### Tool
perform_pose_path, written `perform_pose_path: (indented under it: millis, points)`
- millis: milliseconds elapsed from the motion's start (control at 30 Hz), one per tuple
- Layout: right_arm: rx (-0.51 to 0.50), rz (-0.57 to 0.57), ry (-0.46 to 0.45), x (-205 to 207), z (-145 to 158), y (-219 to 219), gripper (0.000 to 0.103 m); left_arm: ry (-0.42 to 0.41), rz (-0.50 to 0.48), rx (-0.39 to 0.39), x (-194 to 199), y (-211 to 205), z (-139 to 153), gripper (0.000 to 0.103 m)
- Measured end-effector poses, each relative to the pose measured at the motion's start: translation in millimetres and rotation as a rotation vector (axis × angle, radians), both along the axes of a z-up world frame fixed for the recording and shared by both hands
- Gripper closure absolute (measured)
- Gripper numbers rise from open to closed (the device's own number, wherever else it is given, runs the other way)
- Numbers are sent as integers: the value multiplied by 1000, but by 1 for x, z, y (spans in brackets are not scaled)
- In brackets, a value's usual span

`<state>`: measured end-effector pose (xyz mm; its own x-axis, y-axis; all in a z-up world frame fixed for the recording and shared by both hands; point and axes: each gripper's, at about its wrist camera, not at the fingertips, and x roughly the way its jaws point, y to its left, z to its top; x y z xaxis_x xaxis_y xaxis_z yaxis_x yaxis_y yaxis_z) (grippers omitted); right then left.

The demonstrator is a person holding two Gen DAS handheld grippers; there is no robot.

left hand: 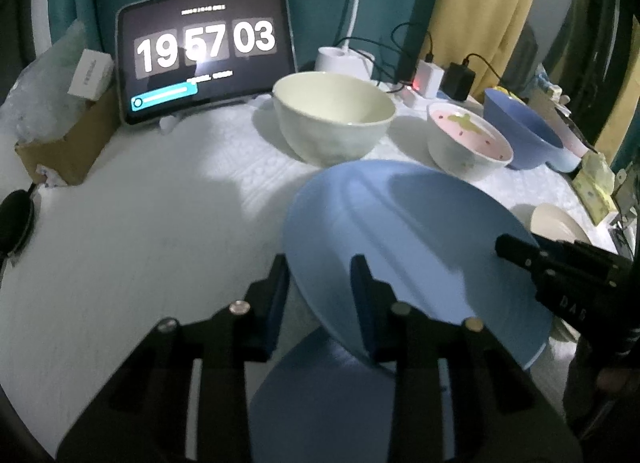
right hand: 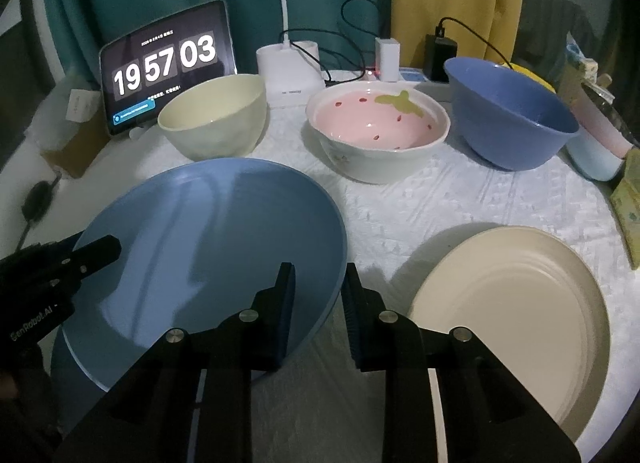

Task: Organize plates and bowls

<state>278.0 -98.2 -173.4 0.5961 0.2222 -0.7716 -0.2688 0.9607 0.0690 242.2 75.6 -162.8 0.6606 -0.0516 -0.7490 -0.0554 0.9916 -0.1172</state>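
A blue plate (left hand: 404, 231) (right hand: 208, 231) is held tilted above the white cloth. My left gripper (left hand: 320, 279) straddles its left rim with one finger on each face. My right gripper (right hand: 318, 287) straddles its right rim, and its tip shows in the left wrist view (left hand: 516, 249). A second blue plate (left hand: 320, 403) lies flat underneath. A cream plate (right hand: 516, 311) lies to the right. A cream bowl (right hand: 216, 119), a pink strawberry bowl (right hand: 380, 131) and a blue bowl (right hand: 508, 115) stand in a row behind.
A tablet showing a clock (left hand: 204, 51) leans at the back left beside a cardboard box (left hand: 68, 143). A white lamp base (right hand: 290, 71), chargers and cables (right hand: 438, 53) sit behind the bowls. Packets (right hand: 628, 215) lie at the right edge.
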Motion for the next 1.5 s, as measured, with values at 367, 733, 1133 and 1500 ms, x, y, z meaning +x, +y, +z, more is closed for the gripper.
perform_pose_path:
  millis: [367,733,1133,1500]
  points:
    - [13,-16,-54,-24,19,-19,78,-55,-23,17,-20,-18,20,71]
    - [33,-45,-91,-44,30,-48,78,-79,-58,39,-36,-49,31,71]
    - [58,-92,-117,-62,34,-92,78,-86,-111,69,-44,-92,38,71]
    - [78,-142,-114,-69,28,-140,78,-72,-165,96,-41,-138,35,70]
